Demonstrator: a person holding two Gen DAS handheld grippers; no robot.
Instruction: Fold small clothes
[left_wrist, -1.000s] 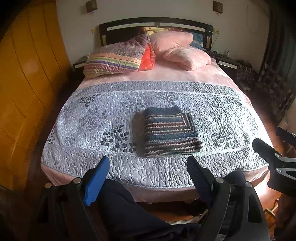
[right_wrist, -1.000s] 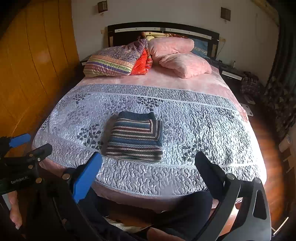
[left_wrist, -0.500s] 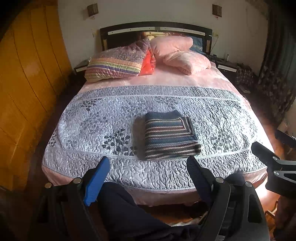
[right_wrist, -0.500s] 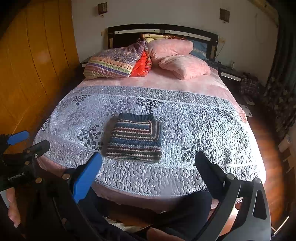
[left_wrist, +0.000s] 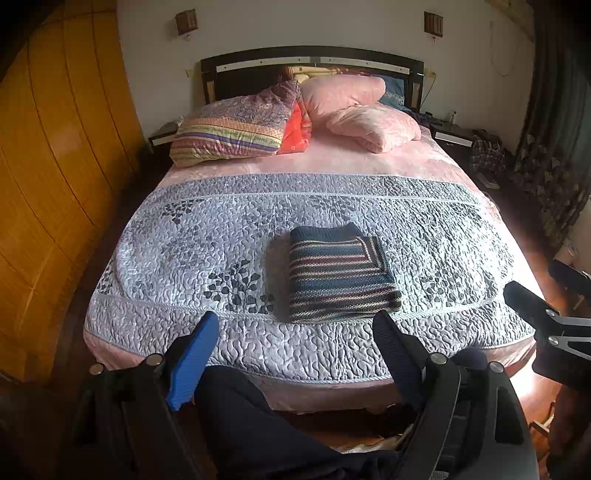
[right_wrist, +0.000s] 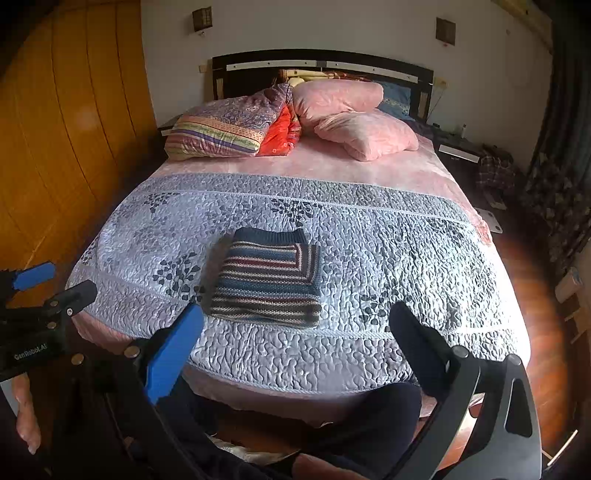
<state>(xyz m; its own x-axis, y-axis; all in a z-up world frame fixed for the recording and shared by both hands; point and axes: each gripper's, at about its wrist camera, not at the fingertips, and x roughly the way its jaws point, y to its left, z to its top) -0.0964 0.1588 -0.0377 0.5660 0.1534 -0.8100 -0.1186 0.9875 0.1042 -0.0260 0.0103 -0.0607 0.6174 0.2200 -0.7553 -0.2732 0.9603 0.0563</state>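
A striped knitted sweater (left_wrist: 338, 273) lies folded into a neat rectangle on the grey quilted bedspread (left_wrist: 221, 236), near the foot of the bed; it also shows in the right wrist view as the sweater (right_wrist: 267, 282). My left gripper (left_wrist: 295, 332) is open and empty, held back from the bed's foot edge, short of the sweater. My right gripper (right_wrist: 297, 325) is likewise open with nothing between its fingers, off the foot of the bed. Each gripper shows at the edge of the other's view.
Pillows (left_wrist: 236, 129) and a pink pillow (left_wrist: 369, 122) are piled at the dark headboard. A wooden wardrobe (left_wrist: 48, 166) runs along the left, dark curtains (left_wrist: 554, 147) stand at the right. The person's dark-trousered legs (left_wrist: 258, 424) are below the grippers.
Both grippers have drawn slightly back from the bed, staying open. The folded sweater has not moved.
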